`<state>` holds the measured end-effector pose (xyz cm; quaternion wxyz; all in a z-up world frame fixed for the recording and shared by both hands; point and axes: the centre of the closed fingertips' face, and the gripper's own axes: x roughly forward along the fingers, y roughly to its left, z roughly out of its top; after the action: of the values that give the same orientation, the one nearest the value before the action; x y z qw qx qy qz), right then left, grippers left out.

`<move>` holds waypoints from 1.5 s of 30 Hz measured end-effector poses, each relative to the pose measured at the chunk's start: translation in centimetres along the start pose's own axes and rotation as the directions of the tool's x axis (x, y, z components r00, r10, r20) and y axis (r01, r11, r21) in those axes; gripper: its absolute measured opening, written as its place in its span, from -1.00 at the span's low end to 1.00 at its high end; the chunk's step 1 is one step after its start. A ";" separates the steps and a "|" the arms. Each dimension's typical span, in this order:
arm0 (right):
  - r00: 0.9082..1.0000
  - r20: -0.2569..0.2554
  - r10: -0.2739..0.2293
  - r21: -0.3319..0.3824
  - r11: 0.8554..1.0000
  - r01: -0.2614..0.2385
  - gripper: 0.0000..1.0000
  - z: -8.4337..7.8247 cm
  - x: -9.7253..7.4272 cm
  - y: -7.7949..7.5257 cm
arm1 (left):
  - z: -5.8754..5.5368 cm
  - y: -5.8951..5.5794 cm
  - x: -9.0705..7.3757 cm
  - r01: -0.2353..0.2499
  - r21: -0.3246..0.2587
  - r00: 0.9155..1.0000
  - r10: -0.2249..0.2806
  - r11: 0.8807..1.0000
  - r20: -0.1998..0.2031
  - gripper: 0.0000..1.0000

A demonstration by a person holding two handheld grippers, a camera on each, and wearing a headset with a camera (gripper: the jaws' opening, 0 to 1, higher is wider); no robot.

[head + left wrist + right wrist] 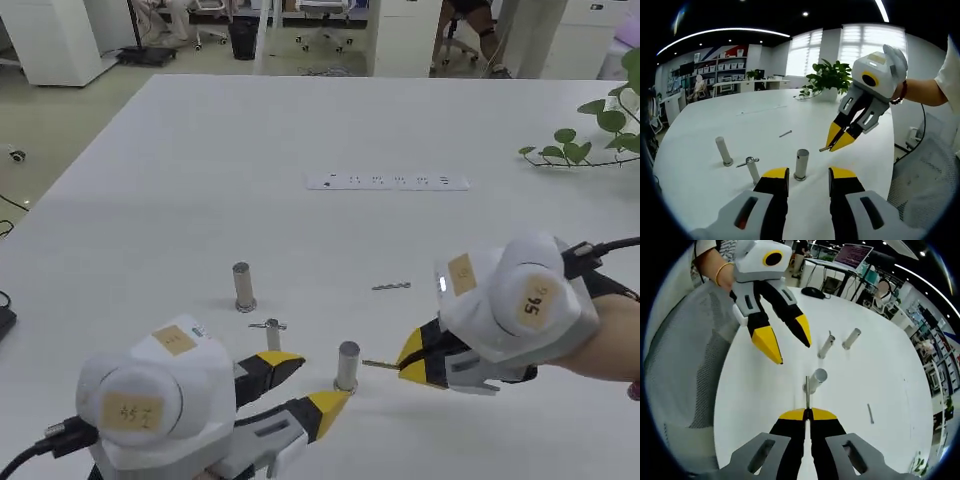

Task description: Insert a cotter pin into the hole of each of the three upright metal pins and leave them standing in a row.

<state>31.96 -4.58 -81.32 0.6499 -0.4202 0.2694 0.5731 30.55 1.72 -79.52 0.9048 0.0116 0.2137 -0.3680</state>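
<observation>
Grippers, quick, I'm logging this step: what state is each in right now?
Left gripper: open, holding nothing.
Right gripper: shut on a thin metal cotter pin.

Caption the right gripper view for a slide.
Right claw holds a cotter pin aimed at the nearest upright pin; left claw open beside it.

Three metal pins (347,365) upright; middle one carries a cotter pin (268,324)

power strip (388,181) mid-table | leafy plant (611,120) at right edge | chairs (324,22) beyond
</observation>
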 end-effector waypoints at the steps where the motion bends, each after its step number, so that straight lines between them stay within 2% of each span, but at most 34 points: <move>1: 1.000 -0.003 0.002 0.001 1.000 -0.002 -0.93 -0.1 0.1 -0.1 | -0.2 0.1 0.3 -0.003 0.003 1.000 0.003 1.000 -0.010 -0.39; 8: 1.000 -0.021 -0.005 -0.007 1.000 0.004 -0.93 -0.6 0.6 -0.9 | -0.3 0.8 1.5 -0.013 -0.001 1.000 0.013 1.000 -0.016 -0.39; 17: 0.998 -0.052 -0.025 -0.042 0.999 0.023 -0.93 -1.0 1.3 -1.9 | -0.3 1.1 2.7 -0.007 0.003 1.000 0.007 1.000 -0.025 -0.39; 31: 0.997 -0.078 -0.022 -0.078 0.997 0.016 -0.93 -0.8 1.9 -2.1 | -0.8 1.4 4.4 -0.012 0.022 0.999 0.013 1.000 -0.048 -0.49; 38: 0.996 -0.087 -0.016 -0.083 0.996 0.009 -0.93 -0.7 2.0 -2.0 | -1.2 1.6 4.8 -0.021 0.024 0.998 0.023 0.999 -0.063 -0.58; 45: 0.996 -0.090 -0.014 -0.091 0.996 0.005 -0.93 -0.4 2.1 -1.7 | -1.4 1.5 5.1 -0.017 0.019 0.998 0.018 1.000 -0.062 -0.73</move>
<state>34.12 -3.84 -82.84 0.6200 -0.4761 0.2702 0.5620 34.27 -0.27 -83.01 0.9009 0.0334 0.2381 -0.3614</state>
